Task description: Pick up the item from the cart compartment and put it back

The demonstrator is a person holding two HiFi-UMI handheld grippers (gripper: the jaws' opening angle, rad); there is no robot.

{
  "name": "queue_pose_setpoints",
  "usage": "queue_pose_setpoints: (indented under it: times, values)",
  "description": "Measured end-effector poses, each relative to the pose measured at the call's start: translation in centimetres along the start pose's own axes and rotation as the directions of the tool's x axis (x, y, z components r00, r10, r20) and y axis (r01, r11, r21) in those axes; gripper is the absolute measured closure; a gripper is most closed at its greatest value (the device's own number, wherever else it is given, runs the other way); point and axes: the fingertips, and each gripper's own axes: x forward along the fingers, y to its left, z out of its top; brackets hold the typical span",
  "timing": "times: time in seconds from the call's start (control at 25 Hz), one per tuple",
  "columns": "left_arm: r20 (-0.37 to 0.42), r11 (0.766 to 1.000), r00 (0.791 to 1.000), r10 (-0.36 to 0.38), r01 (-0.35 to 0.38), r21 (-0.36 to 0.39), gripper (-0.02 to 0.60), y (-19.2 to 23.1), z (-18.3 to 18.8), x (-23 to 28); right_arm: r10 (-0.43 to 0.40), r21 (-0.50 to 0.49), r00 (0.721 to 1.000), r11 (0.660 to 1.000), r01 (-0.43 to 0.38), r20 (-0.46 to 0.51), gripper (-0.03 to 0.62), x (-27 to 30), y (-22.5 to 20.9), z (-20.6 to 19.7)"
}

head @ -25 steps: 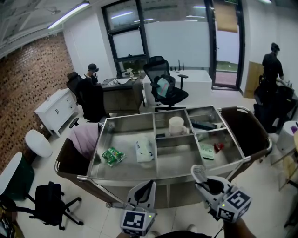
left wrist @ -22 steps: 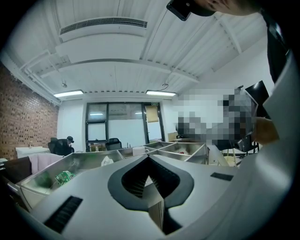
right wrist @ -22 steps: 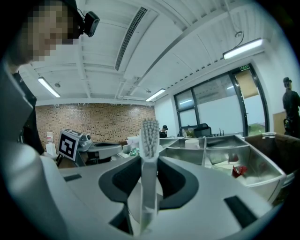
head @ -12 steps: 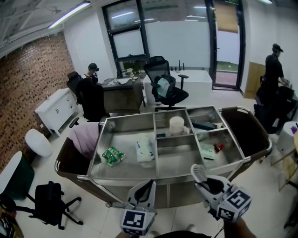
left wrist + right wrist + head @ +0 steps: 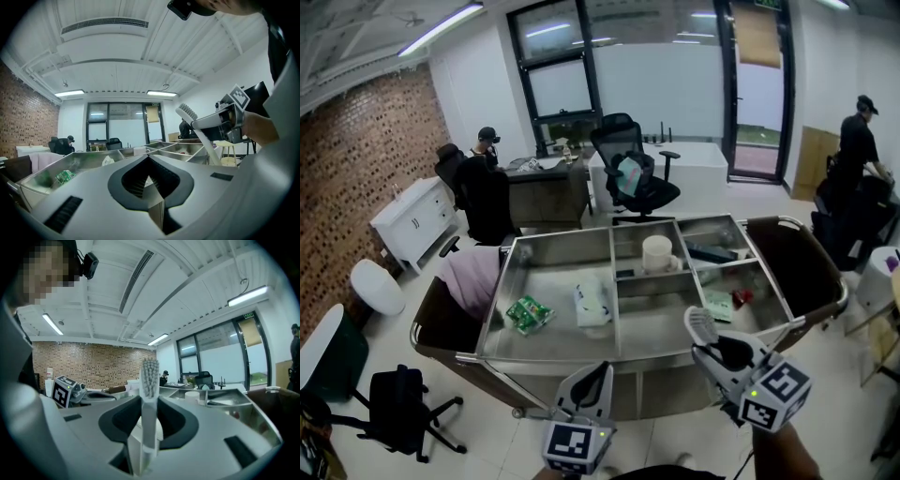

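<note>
Right hand-held gripper [image 5: 719, 359]: pinching a toothbrush [image 5: 702, 328] by the handle, jaws pressed on both sides of it; its own view shows the handle standing between them.
Toothbrush: bristle head up and clear of the jaw tips, tilted toward the cart [image 5: 534, 357]. In the head view it sits over the cart's near rim, about where the middle and right compartments meet. It is not lying in any compartment.
Left hand-held gripper [image 5: 598, 377]: jaws pressed together with nothing between them, held on the near side of the cart's front rim, apart from the steel.
Between the two: a gap; the left gripper's view shows the right one off to its side with the toothbrush sticking up.
Cart edges: raised steel rim all round and upright dividers cutting the top into one big left bay, middle bays and right bays.
Left bay: green packet [image 5: 528, 314] and white pack [image 5: 591, 305] lie apart on the floor of the bay, both off the walls.
Back middle bay: white roll [image 5: 655, 252] close to the divider.
Right bays: dark item [image 5: 710, 252] at the back; a pale packet [image 5: 717, 305] and a red bit [image 5: 740, 296] in front, near each other.
Cart ends: a brown bag [image 5: 797, 262] hangs off the right end; pink cloth [image 5: 473, 281] drapes at the left end.
Room around: pale floor [image 5: 487, 436] shows along the near side. A black chair [image 5: 403, 408] stands off the left corner, well apart from the cart; an office chair [image 5: 633, 178] sits just behind the far rim.
</note>
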Motion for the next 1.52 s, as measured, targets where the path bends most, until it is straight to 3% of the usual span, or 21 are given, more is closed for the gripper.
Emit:
queue_pose_setpoints:
  times: [0.28, 0.52, 0.76, 1.0, 1.52]
  values:
    - [-0.006, 1.0, 1.0, 0.003, -0.003, -0.003, 0.581, 0.0, -0.6, -0.1, 0.006, -0.101, 1.0, 0.995, -0.006, 0.007, 0.466, 3.5, -1.6, 3.9]
    - [-0.01, 1.0, 1.0, 0.016, -0.017, -0.019, 0.581, 0.4, -1.0, -0.2, 0.025, -0.113, 0.999, 0.993, -0.029, -0.035, 0.466, 8.0, -3.9, 5.3]
    - [-0.014, 1.0, 1.0, 0.013, -0.013, -0.015, 0.581, 0.2, -0.9, -0.2, 0.034, -0.115, 0.978, 0.992, -0.059, -0.206, 0.467, 14.7, -5.8, 2.6]
    - [-0.006, 1.0, 1.0, 0.018, -0.018, -0.024, 0.581, 0.3, -0.3, -0.7, -0.005, -0.159, 0.912, 0.985, -0.066, -0.409, 0.468, 18.5, -7.1, -2.5]
    - [-0.011, 0.999, 0.999, 0.036, -0.036, -0.019, 0.581, 0.8, -0.4, -1.3, -0.036, -0.159, 0.898, 0.986, -0.038, -0.439, 0.464, 19.0, -8.4, -4.0]
